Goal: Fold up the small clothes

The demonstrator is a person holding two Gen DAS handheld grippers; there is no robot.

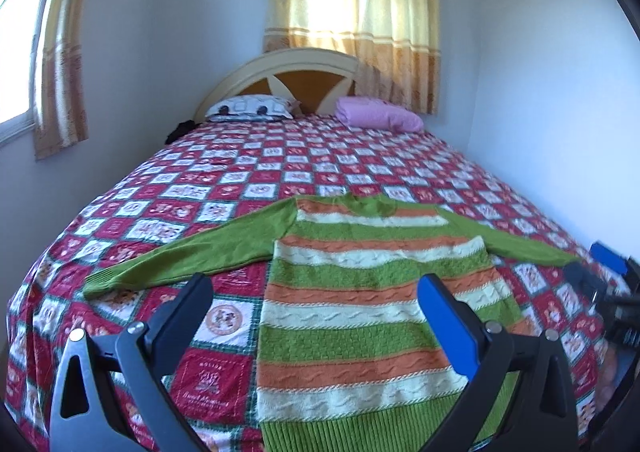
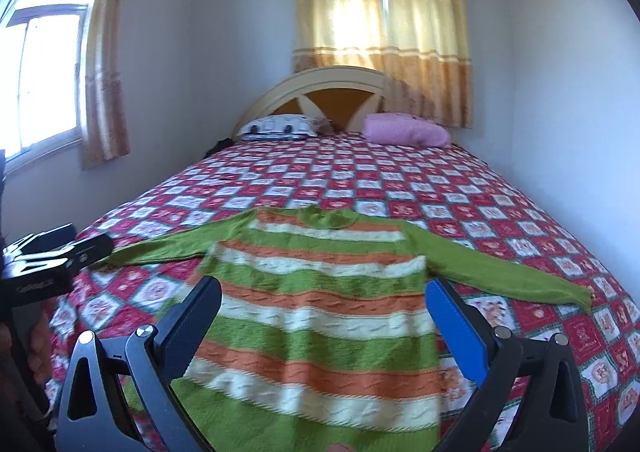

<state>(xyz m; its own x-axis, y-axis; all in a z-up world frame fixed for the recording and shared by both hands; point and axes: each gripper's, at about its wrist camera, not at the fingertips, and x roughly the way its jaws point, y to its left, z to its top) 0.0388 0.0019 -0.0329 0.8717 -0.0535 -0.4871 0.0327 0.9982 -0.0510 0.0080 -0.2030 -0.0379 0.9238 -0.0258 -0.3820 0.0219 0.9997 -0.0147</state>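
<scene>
A small knitted sweater (image 1: 360, 292) with green, orange and cream stripes lies flat on the bed, collar away from me, both green sleeves spread out sideways. It also shows in the right wrist view (image 2: 320, 316). My left gripper (image 1: 316, 284) is open and empty, held above the sweater's lower left part. My right gripper (image 2: 324, 288) is open and empty, held above the sweater's lower body. The right gripper shows at the right edge of the left wrist view (image 1: 608, 276). The left gripper shows at the left edge of the right wrist view (image 2: 52, 256).
The bed carries a red and white patchwork quilt (image 1: 280, 167). A patterned pillow (image 1: 250, 107) and a folded pink blanket (image 1: 378, 113) lie by the headboard (image 1: 280, 71). Walls stand close on both sides; curtained windows (image 1: 356, 3) are behind and to the left.
</scene>
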